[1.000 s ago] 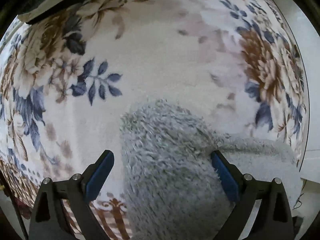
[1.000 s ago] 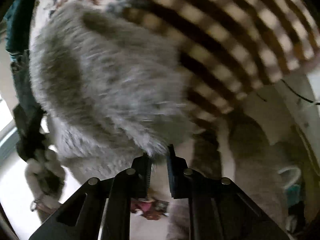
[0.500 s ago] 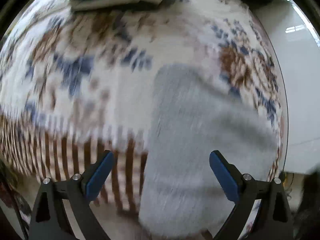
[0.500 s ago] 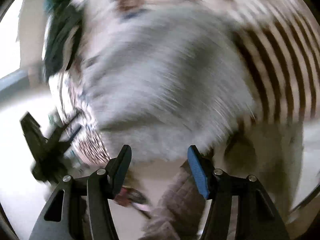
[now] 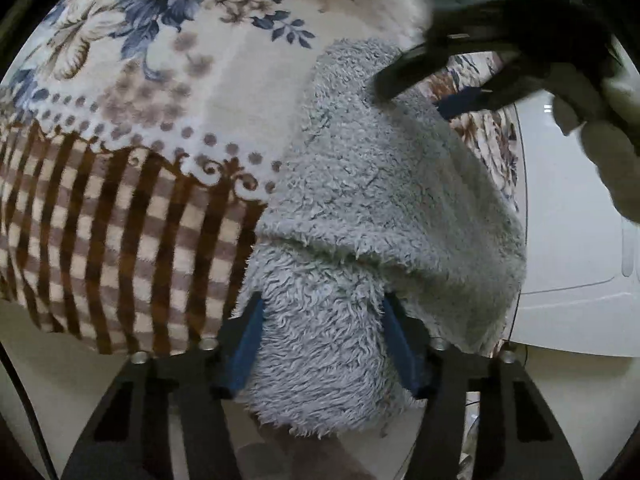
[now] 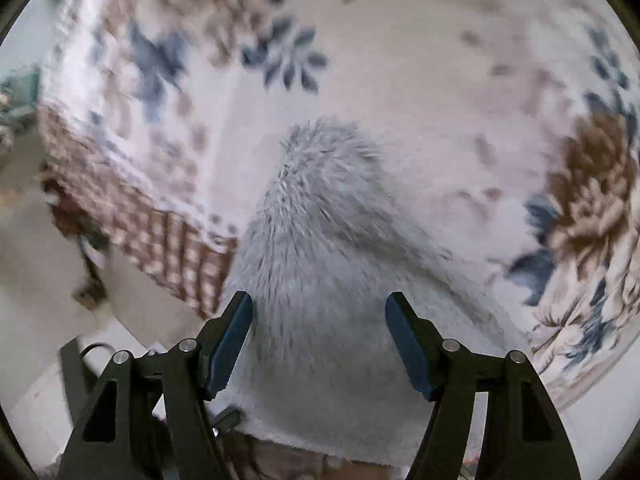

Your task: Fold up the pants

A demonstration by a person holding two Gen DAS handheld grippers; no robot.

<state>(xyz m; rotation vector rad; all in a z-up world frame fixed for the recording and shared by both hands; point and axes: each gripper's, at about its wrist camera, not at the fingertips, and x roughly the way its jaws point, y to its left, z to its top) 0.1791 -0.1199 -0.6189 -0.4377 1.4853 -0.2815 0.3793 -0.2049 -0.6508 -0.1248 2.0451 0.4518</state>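
So the fluffy grey pants (image 5: 372, 184) are lying on a floral blanket (image 5: 224, 92) that turns into a brown checked border toward the near edge, and part of the fleece hangs off that edge toward the camera. In the left wrist view there's a clear fold line across the fabric, with 1 layer lapping over the lower bunch.

The left gripper (image 5: 322, 350) has that lower bunch sitting right between its 2 blue pads (image 5: 249, 344). The fleece fills the whole gap and touches both sides, so it looks clamped on the pants, though the jaws are still fairly far apart because the wad is thick.

The right gripper (image 6: 320, 342) is spread wide. Its blue pads (image 6: 229, 344) stand on either side of the grey fabric (image 6: 328, 280) without squeezing it, as far as I can tell, since that view is pretty blurry. You can also see it in the left wrist view (image 5: 460, 80), up top right, dark and smeared, held in a light-gloved hand (image 5: 600, 132) over the far end of the pants.

A pale floor (image 5: 572, 240) shows off to the right of the blanket.
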